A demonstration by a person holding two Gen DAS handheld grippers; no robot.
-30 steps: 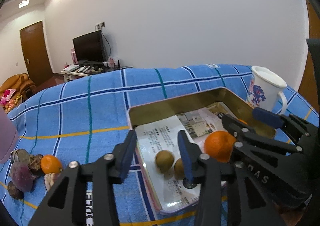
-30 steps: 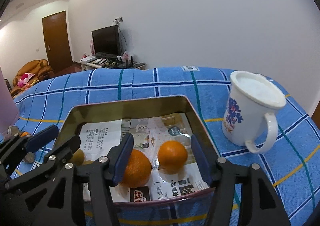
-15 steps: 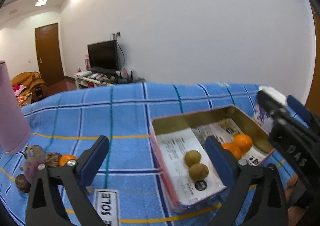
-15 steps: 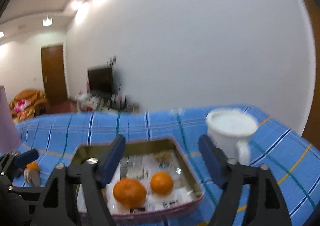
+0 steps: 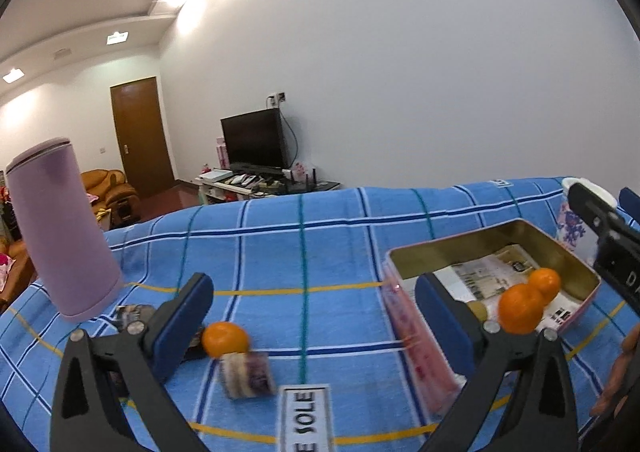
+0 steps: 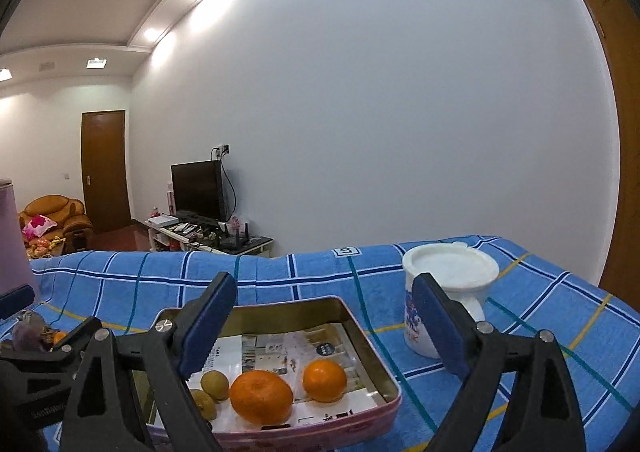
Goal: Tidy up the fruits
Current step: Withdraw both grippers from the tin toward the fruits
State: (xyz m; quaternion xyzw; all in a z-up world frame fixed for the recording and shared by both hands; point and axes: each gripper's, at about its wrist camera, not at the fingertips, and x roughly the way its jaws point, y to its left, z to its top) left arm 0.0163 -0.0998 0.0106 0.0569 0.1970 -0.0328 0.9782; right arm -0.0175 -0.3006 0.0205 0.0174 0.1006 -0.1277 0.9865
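Note:
A pink tin tray (image 6: 384, 364) lined with paper holds two oranges (image 6: 262, 396) (image 6: 325, 379) and two brown-green fruits (image 6: 215, 385). In the left wrist view the tray (image 5: 576, 260) is at the right, with the oranges (image 5: 522, 308) in it. A loose orange (image 5: 225, 338) lies on the blue checked cloth beside dark purple fruits (image 5: 246, 374), in front of my left gripper (image 5: 312, 316), which is open and empty. My right gripper (image 6: 324, 316) is open and empty, above the tray's near side.
A tall mauve cylinder (image 5: 60, 228) stands at the left of the cloth. A white mug with blue print (image 6: 448, 308) stands right of the tray. A label reading SOLE (image 5: 306, 416) lies on the cloth. The table's far edge meets a room with a TV.
Both grippers have opened wide and drawn back and up from the tray. The left gripper has swung left, bringing the loose orange and purple fruits before it.

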